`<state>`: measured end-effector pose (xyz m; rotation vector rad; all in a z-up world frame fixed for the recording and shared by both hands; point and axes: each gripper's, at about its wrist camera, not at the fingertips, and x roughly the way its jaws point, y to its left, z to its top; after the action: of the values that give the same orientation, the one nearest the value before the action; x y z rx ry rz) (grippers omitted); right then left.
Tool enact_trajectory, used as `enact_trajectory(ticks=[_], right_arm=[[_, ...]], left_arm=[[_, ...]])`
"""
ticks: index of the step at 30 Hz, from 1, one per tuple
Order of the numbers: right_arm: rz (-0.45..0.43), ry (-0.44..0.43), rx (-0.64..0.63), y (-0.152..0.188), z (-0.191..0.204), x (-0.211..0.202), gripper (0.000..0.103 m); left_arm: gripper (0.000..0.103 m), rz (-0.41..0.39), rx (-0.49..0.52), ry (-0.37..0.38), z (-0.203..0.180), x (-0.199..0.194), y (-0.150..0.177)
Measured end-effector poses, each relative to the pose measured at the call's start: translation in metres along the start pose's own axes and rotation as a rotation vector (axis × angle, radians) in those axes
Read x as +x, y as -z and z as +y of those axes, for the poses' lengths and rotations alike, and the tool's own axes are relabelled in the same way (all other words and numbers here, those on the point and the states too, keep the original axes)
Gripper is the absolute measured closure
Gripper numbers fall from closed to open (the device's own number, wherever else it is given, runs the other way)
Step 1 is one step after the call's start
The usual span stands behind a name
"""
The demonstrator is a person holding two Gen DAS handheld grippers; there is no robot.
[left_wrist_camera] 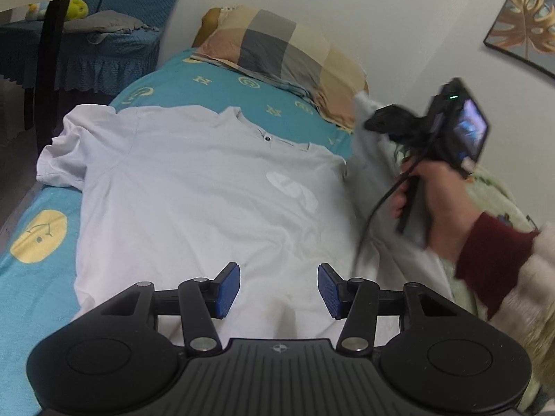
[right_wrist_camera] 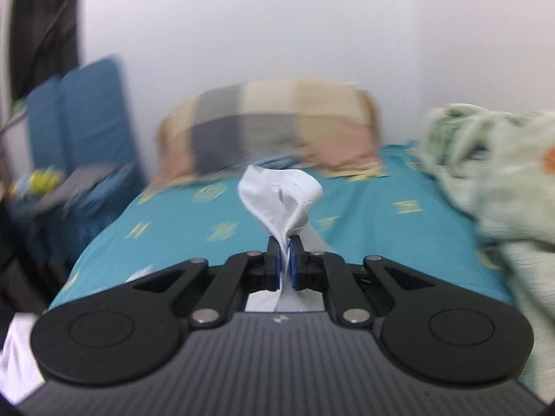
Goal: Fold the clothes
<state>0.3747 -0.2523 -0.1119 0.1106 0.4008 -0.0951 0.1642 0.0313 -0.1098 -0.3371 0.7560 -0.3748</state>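
A white short-sleeved shirt (left_wrist_camera: 194, 187) lies front up on the teal bed sheet (left_wrist_camera: 222, 86), collar toward the pillow. My left gripper (left_wrist_camera: 279, 286) hovers open over the shirt's lower hem, with nothing between its blue pads. A hand holds my right gripper (left_wrist_camera: 374, 121) at the shirt's right side, where it lifts the right sleeve off the bed. In the right wrist view my right gripper (right_wrist_camera: 283, 256) is shut on that white sleeve (right_wrist_camera: 281, 190), whose hemmed cuff bunches up above the fingertips.
A checked pillow (left_wrist_camera: 284, 48) lies at the head of the bed against the white wall. A pale green blanket (right_wrist_camera: 485, 180) is heaped along the bed's right side. A blue-covered chair (left_wrist_camera: 114, 34) with grey cloth stands beyond the left edge. A framed leaf picture (left_wrist_camera: 527, 17) hangs on the wall.
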Motion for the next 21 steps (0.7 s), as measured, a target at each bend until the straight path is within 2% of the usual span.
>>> enact_trajectory(ticks=[4,10,12,14,16,18,21], right_arm=[[0.103,-0.061,-0.05,0.039,0.047,0.023,0.094],[0.183,-0.175,-0.007,0.051,0.052,0.025,0.089],[0.207,-0.213,0.009,0.055,0.053,0.025,0.076],[0.232,-0.252,0.025,0.058,0.053,0.025,0.041],[0.234,-0.301,0.025,0.053,0.052,0.007,0.027],[0.233,-0.351,0.022,0.046,0.051,-0.013,0.028],[0.217,-0.376,0.04,0.039,0.039,-0.062,0.028]], left_arm=[[0.051,-0.027,-0.012,-0.009,0.008,-0.005,-0.005],[0.051,-0.001,-0.014,0.001,0.02,0.004,-0.01],[0.051,-0.001,-0.025,-0.002,0.024,0.007,-0.013],[0.051,-0.001,-0.025,-0.001,0.024,0.007,-0.014],[0.051,-0.004,-0.016,-0.002,0.023,0.007,-0.014],[0.051,-0.009,-0.003,0.0,0.02,0.005,-0.015],[0.05,-0.018,0.028,0.001,0.012,0.001,-0.012]])
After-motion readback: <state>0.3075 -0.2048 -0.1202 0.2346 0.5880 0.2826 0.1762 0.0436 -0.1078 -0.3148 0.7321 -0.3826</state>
